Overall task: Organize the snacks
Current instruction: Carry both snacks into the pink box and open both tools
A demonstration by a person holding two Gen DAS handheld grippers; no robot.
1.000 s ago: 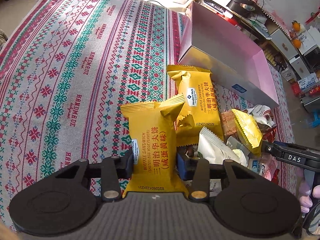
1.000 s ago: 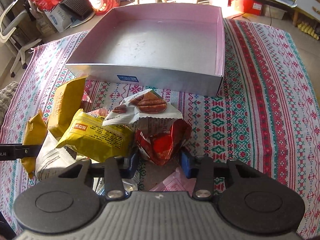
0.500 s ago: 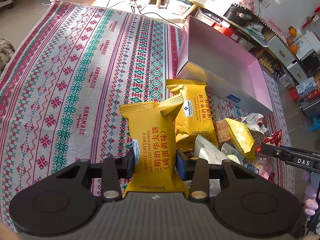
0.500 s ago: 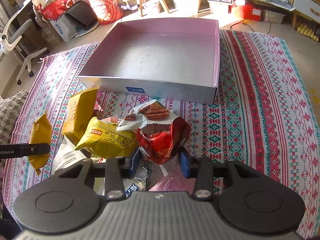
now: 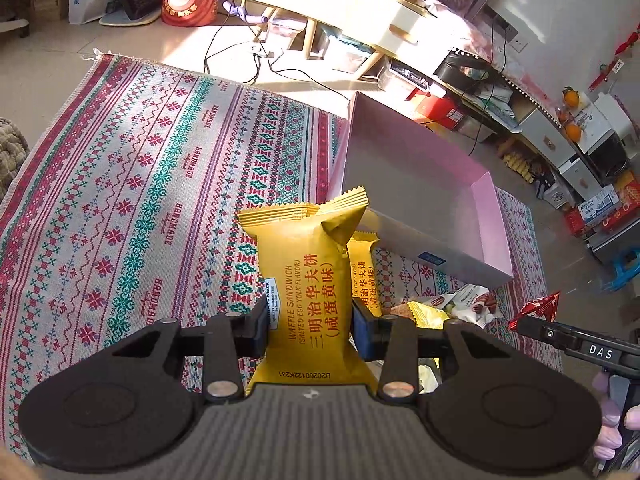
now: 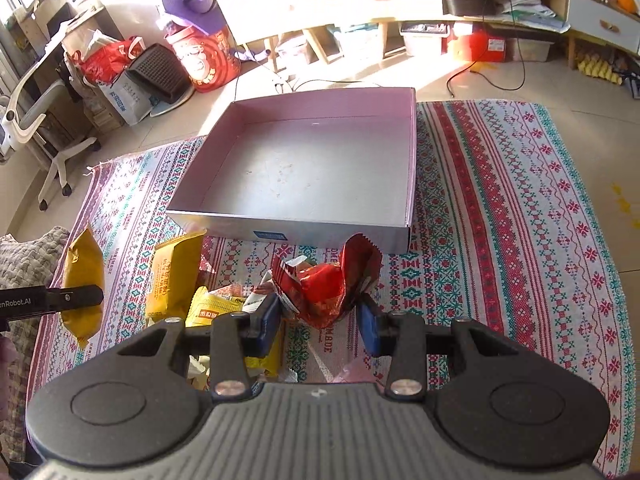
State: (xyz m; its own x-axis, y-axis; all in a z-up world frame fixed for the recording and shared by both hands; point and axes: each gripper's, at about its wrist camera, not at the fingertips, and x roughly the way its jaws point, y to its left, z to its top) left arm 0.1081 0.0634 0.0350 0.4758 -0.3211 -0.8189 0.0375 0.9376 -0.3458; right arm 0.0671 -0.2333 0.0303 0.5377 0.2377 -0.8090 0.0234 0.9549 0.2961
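My left gripper [image 5: 310, 326] is shut on a yellow waffle sandwich packet [image 5: 308, 276] and holds it up above the rug; it also shows in the right wrist view [image 6: 82, 280]. My right gripper [image 6: 320, 320] is shut on a crumpled red snack packet [image 6: 324, 284], lifted off the pile; its tip shows in the left wrist view [image 5: 538, 308]. The empty pink box [image 6: 410, 168] sits beyond both, also in the left wrist view [image 5: 490, 220]. A second yellow waffle packet [image 6: 172, 276], a small yellow packet [image 6: 212, 310] and a white pecan packet [image 5: 468, 304] lie on the rug.
The patterned rug [image 5: 140, 200] covers the floor. Beyond it stand a white desk [image 5: 360, 12], cables [image 5: 256, 52], a red bucket [image 6: 208, 64], bags and an office chair [image 6: 32, 120]. A knitted grey cushion [image 6: 24, 256] lies at the rug's left edge.
Both grippers have risen well above the rug with their packets, the left with the yellow waffle packet, the right with the red one. The box and pile look farther below.
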